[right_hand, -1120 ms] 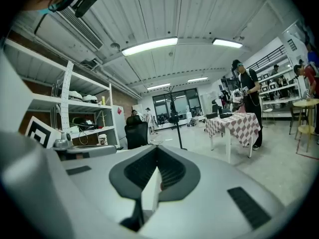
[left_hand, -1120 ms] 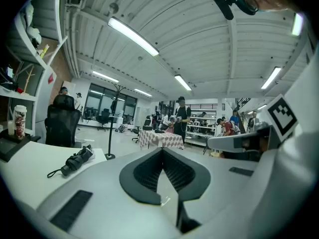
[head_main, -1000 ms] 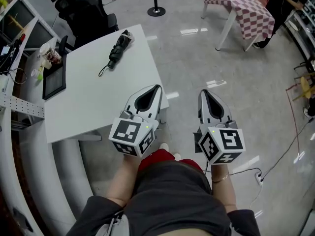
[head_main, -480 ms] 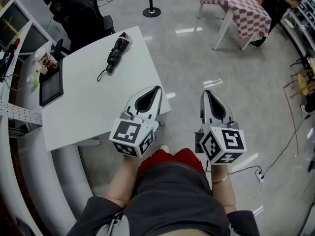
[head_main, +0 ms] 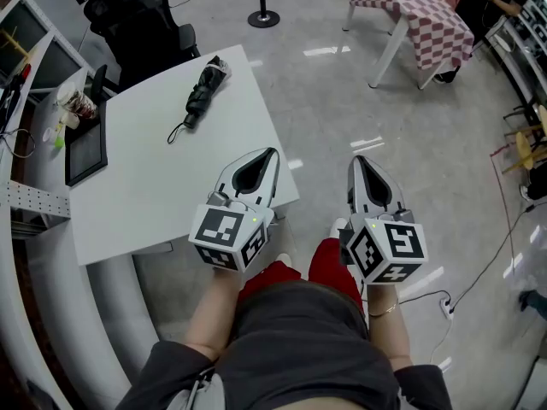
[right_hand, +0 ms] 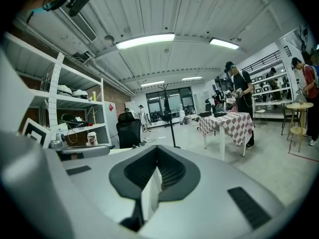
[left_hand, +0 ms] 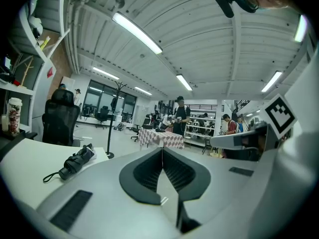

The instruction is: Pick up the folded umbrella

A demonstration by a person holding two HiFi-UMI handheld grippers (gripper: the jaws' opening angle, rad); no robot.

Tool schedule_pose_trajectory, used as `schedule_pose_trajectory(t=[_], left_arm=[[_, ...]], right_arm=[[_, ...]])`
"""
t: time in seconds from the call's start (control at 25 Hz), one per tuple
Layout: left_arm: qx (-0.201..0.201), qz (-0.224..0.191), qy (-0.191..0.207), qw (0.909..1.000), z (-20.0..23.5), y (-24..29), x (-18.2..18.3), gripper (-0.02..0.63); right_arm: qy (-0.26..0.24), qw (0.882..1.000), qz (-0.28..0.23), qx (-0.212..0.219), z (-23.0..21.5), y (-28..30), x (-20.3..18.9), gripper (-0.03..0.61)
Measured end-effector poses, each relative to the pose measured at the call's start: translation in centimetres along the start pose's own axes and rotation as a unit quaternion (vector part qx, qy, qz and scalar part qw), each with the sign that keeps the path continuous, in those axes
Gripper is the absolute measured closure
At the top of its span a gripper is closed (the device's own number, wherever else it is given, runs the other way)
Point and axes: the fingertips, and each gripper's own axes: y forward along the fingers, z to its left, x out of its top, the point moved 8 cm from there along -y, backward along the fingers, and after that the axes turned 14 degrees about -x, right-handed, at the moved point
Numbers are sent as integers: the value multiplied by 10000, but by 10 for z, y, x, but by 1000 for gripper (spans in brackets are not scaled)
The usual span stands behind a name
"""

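A white table takes up the left middle of the head view, and everything else is placed from it. Well off its far right side, across bare floor, stands a table under a red-and-white checkered cloth. Behind its far edge is a black office chair.

The left gripper hangs over the table's near right corner, pointing toward the far side. Its own view shows the ribbed pads pressed together with nothing between them. The right gripper is off the table's right edge, over the floor and level with that same near corner. Its jaws are likewise closed on nothing.

A flat black screen-like slab lies along the table's left edge. The folded umbrella, black and wrapped, lies on the table close to its far right corner. Its wrist loop trails toward the table's middle, well apart from both grippers. A patterned paper cup stands just off the table's far left edge.
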Motion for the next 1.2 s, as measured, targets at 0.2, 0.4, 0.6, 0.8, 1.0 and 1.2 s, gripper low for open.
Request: schedule_pose_trajectory(t=[0.2, 0.4, 0.6, 0.8, 1.0, 1.2], left_arm=[[144, -42, 27, 9999, 7, 17, 2, 600], [418, 27, 60, 9991, 12, 40, 6, 600], [836, 35, 50, 9965, 21, 70, 8, 600], [1275, 27, 41, 9918, 26, 105, 15, 598], [1781, 50, 34, 9840, 25, 136, 21, 597], [2377, 5, -38, 9713, 28, 155, 25, 597]], right_arm=[[-2, 9999, -44, 133, -10, 22, 7, 560], [15, 9994, -29, 357, -25, 51, 17, 560], [-23, 9978, 62, 661, -47, 86, 24, 560], [-51, 9944, 140, 1047, -71, 127, 38, 560], [-94, 9884, 232, 1496, -97, 163, 50, 560], [-162, 9806, 324, 1926, -119, 193, 62, 560]])
